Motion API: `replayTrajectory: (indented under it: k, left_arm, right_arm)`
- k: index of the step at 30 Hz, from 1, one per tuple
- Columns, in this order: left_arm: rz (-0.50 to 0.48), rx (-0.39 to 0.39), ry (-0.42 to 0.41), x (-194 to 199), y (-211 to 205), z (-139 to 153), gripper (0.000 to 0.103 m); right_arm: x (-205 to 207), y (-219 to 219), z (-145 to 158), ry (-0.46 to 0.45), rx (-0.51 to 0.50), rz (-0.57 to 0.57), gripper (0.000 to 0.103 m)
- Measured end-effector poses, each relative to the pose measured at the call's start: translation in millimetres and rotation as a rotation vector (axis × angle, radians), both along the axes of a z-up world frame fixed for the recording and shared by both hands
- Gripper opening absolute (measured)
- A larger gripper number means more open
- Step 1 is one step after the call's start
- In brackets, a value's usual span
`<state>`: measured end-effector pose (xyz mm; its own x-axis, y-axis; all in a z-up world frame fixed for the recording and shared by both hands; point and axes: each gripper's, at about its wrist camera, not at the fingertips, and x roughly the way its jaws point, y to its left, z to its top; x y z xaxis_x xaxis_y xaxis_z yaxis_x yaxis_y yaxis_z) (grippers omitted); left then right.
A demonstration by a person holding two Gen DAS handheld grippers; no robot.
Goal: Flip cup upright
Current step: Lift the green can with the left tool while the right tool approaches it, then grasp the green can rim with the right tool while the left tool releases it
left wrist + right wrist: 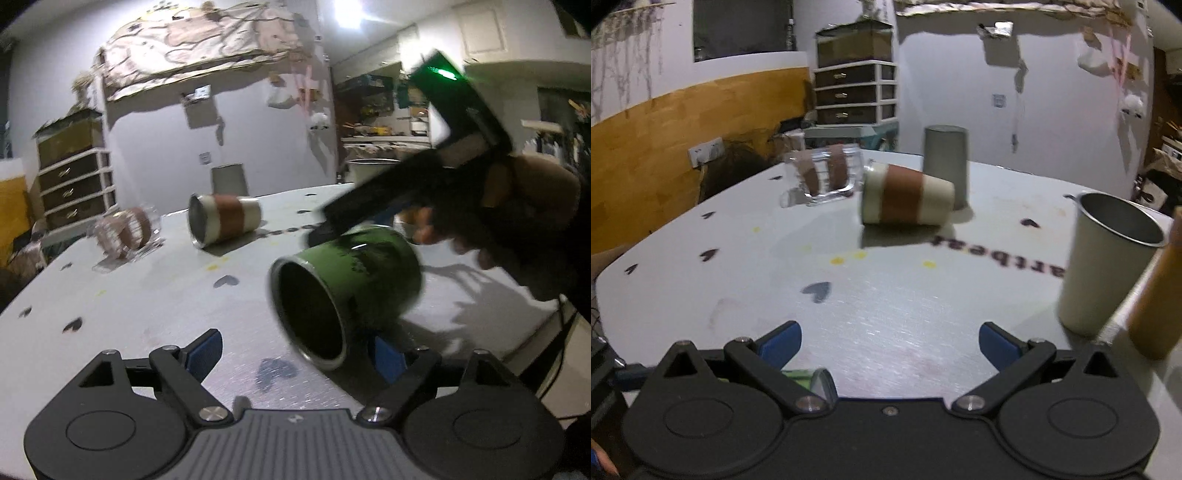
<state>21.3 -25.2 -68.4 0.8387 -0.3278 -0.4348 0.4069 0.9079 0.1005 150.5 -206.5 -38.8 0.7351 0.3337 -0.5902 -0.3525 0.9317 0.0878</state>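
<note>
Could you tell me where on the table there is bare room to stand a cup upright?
The widest bare patch lies in front of the right gripper, between the grey heart print and the upright metal cup. It is crowded farther back, around the lying brown-banded cup, glass mug and inverted grey cup.

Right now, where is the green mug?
In the left wrist view, the green mug lies tipped, right of centre, mouth toward the camera, under the right gripper.
</note>
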Motion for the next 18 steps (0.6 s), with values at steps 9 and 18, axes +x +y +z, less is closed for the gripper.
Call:
replayTrajectory:
  k: [9,18]
  left_arm:
    - [0.108,-0.104,0.048,22.5,18.6,1.2,0.086]
    - [0.127,-0.152,0.068,29.3,22.1,-1.5,0.086]
  right_arm:
    - [-14.5,-49.7,-8.7,0.091,0.045,-0.094,0.103]
    - [-55.0,-57.9,-17.4,0.143,0.07,-0.043,0.103]
